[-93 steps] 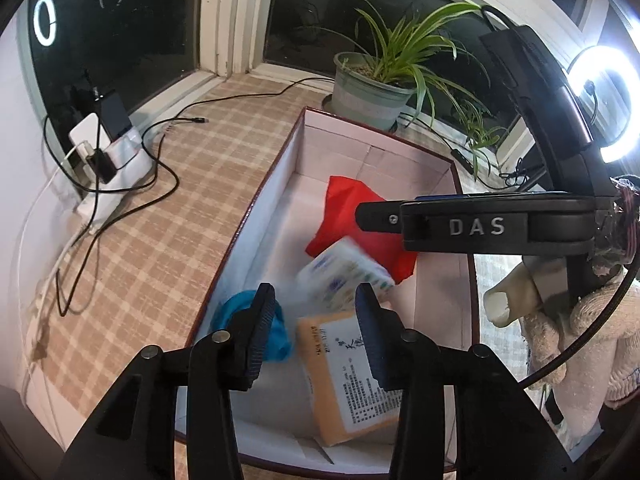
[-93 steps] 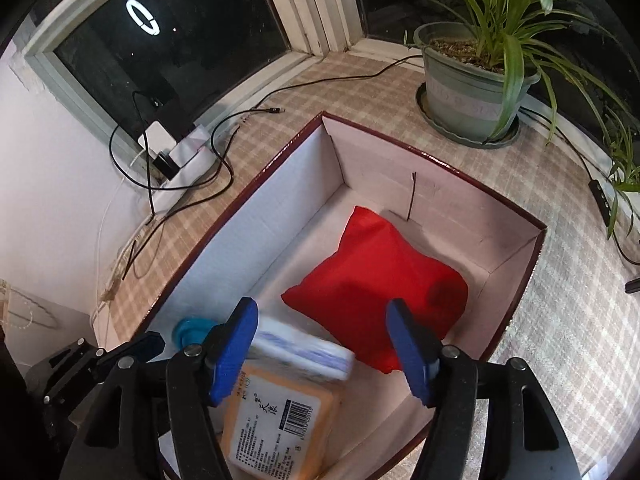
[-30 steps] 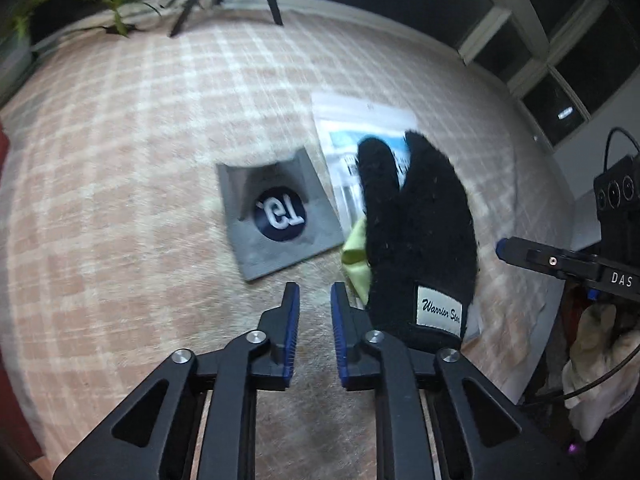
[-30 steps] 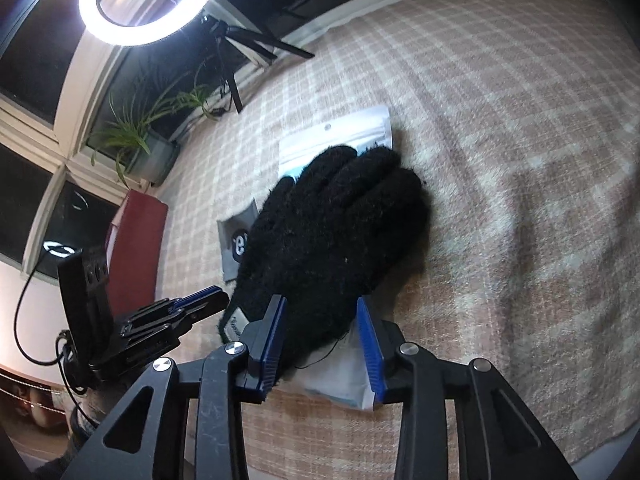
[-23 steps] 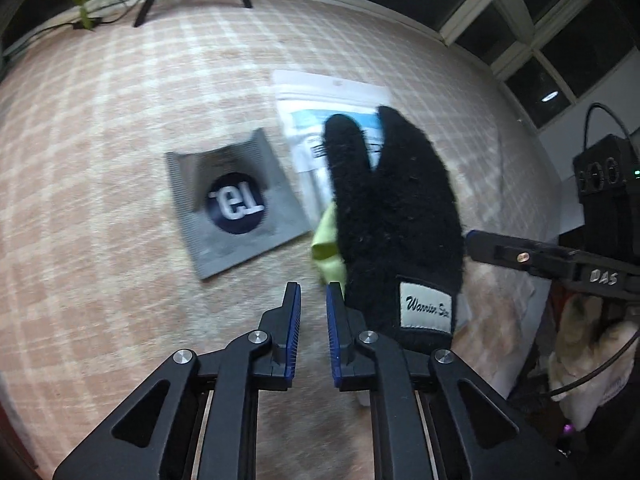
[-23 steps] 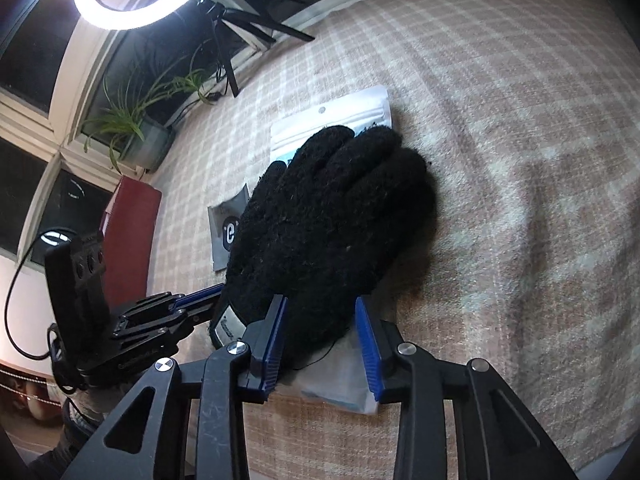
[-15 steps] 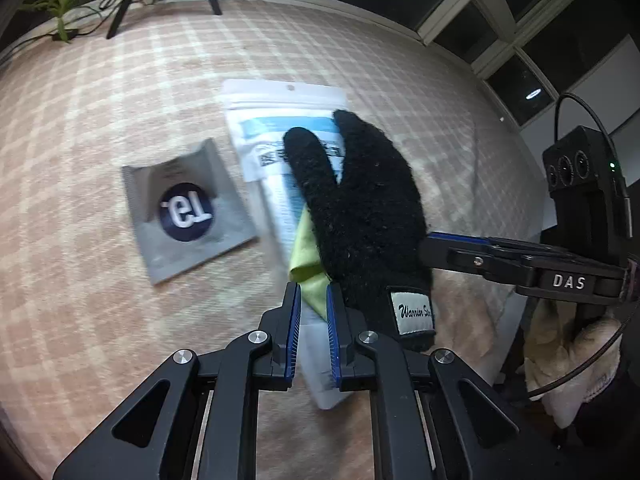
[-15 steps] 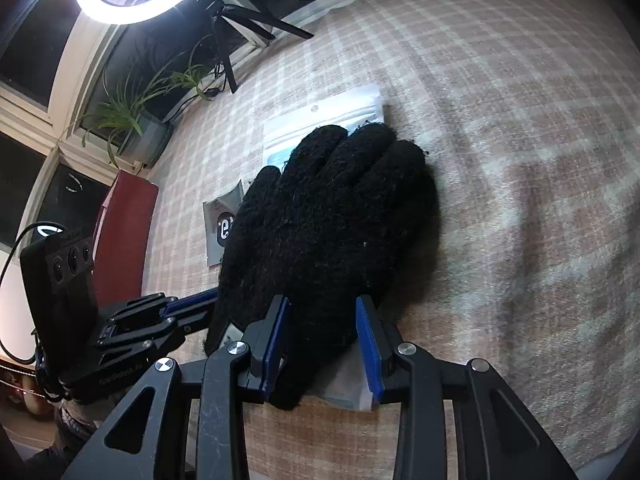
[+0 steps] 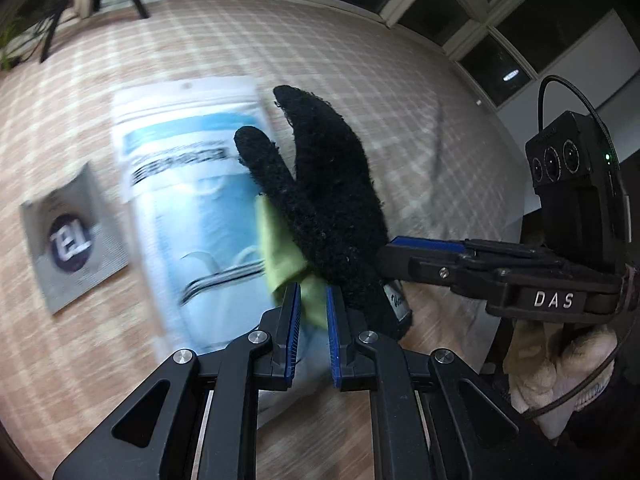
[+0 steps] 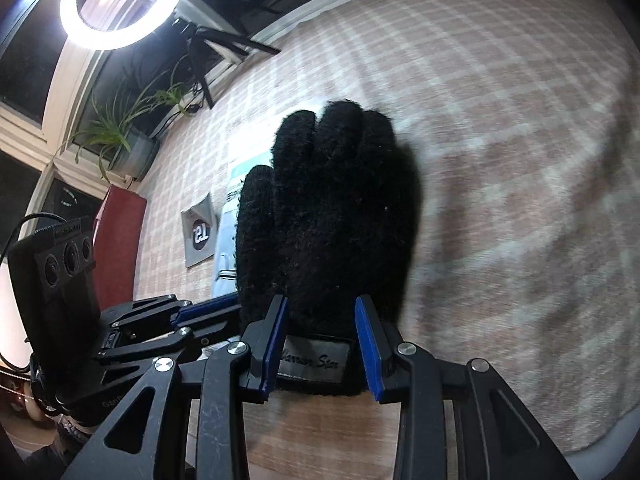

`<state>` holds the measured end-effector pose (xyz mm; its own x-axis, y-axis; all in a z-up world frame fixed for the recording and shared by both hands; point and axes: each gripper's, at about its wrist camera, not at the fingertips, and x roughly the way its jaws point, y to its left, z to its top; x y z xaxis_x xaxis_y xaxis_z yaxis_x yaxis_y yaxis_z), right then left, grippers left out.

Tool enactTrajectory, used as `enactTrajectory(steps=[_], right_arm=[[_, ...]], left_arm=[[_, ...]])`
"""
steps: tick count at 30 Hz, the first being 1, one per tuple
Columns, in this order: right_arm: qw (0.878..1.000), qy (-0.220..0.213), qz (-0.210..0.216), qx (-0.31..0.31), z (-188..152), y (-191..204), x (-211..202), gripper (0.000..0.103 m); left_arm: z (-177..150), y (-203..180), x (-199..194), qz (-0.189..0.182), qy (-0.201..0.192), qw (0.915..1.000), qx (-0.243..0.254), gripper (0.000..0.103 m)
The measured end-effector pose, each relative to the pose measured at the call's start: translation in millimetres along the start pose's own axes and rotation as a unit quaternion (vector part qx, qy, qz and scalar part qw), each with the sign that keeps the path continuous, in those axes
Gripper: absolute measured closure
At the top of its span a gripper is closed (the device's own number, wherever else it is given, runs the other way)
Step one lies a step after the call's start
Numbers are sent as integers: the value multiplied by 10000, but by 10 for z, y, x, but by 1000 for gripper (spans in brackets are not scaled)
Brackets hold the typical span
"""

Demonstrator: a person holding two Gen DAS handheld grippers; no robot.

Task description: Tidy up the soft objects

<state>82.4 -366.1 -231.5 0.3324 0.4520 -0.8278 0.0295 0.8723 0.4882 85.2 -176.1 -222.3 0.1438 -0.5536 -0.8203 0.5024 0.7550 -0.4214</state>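
Glove: a fuzzy black knit glove [image 10: 328, 216] with a sewn cuff label lies fingers outward on the counter [image 10: 500, 160], partly over a glossy packet.
Right hand-held gripper [image 10: 320, 340]: its blue-padded fingers straddle the glove's cuff, one on each side; whether they press the fabric cannot be told.
Left hand-held gripper [image 9: 310, 320]: its jaws stand narrowly apart with a corner of thin yellow-green cloth [image 9: 284, 248] between them; whether the pads touch it cannot be told.
Cloth: crumpled and soft, tucked under the glove's thumb side.
Packet: a flat white-and-blue plastic packet [image 9: 192, 200], blurred.
Sachet: a square grey foil sachet [image 9: 74, 236] with a dark round logo, just beside the packet.
Counter: covered in a woven beige check mat.
Background: a ring light [image 10: 120, 0] glows above a potted plant [image 10: 120, 136].
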Motion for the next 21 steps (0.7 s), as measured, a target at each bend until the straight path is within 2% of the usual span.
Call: enactTrajectory(steps=[10,16,21], right_arm=[[9993,-234,-174,217,-65,-433,-332,72],[9973,-407,-494,352,-70,-710,-551,72],[9953,-516,-529,627,-131,-989,-692,72]], left_arm=[[244,-383,275,-204,9,9996,170,94],[387,-739,421,-393,8,9984,407,93],[425,-796,451,-407,-19,9983,410,93]])
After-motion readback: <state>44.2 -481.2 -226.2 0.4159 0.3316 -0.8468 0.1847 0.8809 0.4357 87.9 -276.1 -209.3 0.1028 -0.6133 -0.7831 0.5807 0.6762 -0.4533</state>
